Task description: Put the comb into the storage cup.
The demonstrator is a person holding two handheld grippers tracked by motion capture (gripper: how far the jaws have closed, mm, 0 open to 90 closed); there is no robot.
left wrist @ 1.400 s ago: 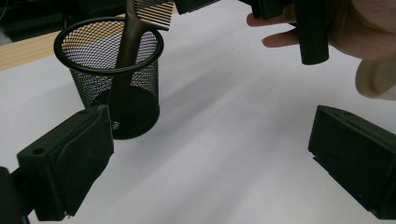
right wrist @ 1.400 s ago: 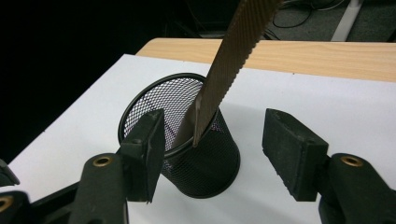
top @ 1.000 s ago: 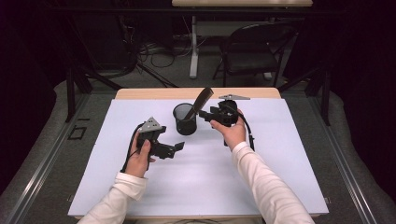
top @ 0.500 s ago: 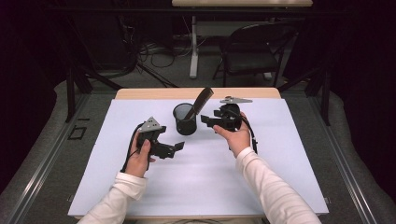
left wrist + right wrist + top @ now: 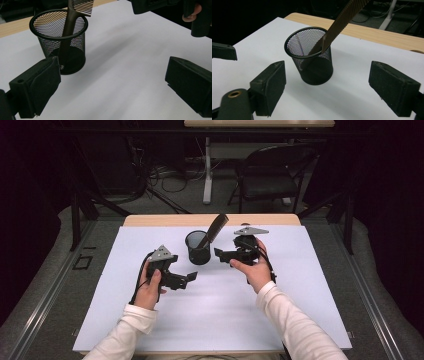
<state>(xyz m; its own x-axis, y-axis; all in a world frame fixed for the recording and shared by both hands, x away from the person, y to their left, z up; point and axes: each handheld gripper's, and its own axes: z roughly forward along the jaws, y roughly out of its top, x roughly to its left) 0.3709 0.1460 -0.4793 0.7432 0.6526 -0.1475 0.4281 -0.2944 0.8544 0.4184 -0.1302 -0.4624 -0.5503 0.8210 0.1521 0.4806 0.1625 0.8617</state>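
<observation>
Comb [image 5: 216, 226] stands in the cup [image 5: 198, 248], leaning up-right toward the right gripper [image 5: 223, 256], nearer, whose empty jaws have just been opening.

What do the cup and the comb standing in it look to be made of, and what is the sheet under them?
Cup: black wire mesh with a solid rim and base, likely coated metal; light shows through the weave.
Comb: dark brown, smooth with a slight sheen and fine moulded teeth, probably plastic.
Sheet: matte white, flat, laid over a light wood-look tabletop; paper or thin board, unclear which.
</observation>
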